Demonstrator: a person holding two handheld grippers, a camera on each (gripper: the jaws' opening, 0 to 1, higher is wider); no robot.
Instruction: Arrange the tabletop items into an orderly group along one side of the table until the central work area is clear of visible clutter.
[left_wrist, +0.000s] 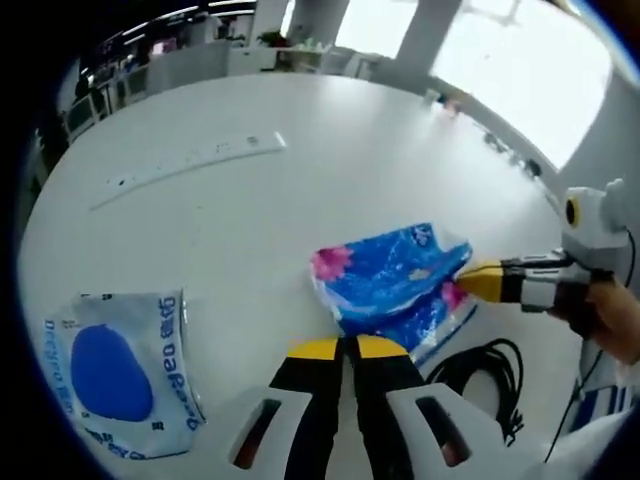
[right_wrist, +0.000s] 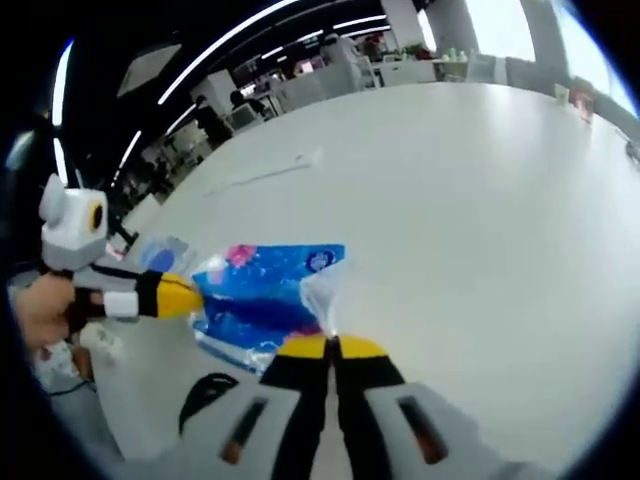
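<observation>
Centrally on the smooth white table (left_wrist: 400, 140), a crinkly blue floral tissue pack (left_wrist: 395, 285) is pinched at its clear plastic edge by the right gripper (right_wrist: 333, 347). The left gripper (left_wrist: 345, 347) is closed on nothing just beside it. A flat white-and-blue pouch (left_wrist: 125, 370), coiled black cable (left_wrist: 485, 375) and long white power strip (left_wrist: 190, 165) are spread around it.

free: table (left_wrist: 400, 140) far half | blocked: blue pack (left_wrist: 395, 285), cable (left_wrist: 485, 375)
</observation>
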